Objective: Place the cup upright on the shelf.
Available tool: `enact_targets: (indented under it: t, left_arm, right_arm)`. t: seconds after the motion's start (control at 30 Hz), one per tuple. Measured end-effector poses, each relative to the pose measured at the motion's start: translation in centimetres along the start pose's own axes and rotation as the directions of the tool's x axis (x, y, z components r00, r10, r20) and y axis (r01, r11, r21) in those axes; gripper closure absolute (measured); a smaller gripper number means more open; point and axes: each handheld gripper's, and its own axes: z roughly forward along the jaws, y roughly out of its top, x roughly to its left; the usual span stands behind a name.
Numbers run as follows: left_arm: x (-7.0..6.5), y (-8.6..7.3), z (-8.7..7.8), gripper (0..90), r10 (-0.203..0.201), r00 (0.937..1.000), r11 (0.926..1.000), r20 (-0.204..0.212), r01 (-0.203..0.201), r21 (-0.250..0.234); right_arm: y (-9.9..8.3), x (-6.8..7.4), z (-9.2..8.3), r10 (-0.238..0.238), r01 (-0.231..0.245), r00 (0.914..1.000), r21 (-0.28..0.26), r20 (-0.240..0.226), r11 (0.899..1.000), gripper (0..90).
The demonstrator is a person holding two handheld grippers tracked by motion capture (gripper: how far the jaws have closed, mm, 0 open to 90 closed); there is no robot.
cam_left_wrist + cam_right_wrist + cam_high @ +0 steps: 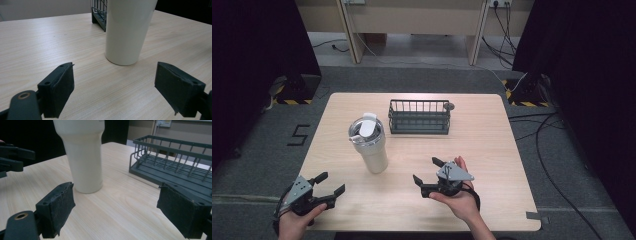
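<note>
The left gripper (328,183), jaws spread wide and empty, sits at the near left of the tumbler (369,145), which stands upright on the pale wood-grain surface (482,150), its long axis vertical. The tumbler is smooth, cream and tapered, with a flip lid. Behind and right of the tumbler stands a dark wire rack (419,116). The right gripper (429,172), also spread apart and empty, lies right of the tumbler and looks slightly nearer.
</note>
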Motion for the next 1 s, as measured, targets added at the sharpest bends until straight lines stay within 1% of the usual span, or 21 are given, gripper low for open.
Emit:
enact_targets:
  t: [0.17,0.2,0.47,0.73,1.0]
  left_arm:
    - [-0.1,0.0,0.0,15.2,0.002,1.0000,1.0000,0.002,-0.002,-0.001]
    - [-0.1,0.0,0.0,15.2,0.003,1.0000,1.0000,0.002,-0.003,-0.003]
    - [-0.1,0.0,0.0,15.3,0.005,1.0000,1.0000,0.002,-0.005,-0.005]
    - [-0.1,0.0,0.1,15.2,0.005,1.0000,1.0000,0.004,-0.005,-0.003]
    - [-0.1,0.0,0.1,15.2,0.007,1.0000,1.0000,0.005,-0.007,-0.006]
  right_arm:
    - [0.7,0.4,0.9,-0.015,0.015,0.9997,0.000,-0.018,1.000,14.0]
    - [1.0,0.5,1.3,-0.016,0.016,0.9996,-0.004,-0.024,1.000,13.9]
    - [1.8,0.9,2.5,-0.031,0.031,0.9987,-0.006,-0.042,1.000,14.0]
    - [2.2,0.9,3.4,-0.031,0.030,0.9984,-0.004,-0.048,1.000,14.0]
    - [2.6,1.2,4.8,-0.044,0.044,0.9970,0.000,-0.064,0.999,13.9]
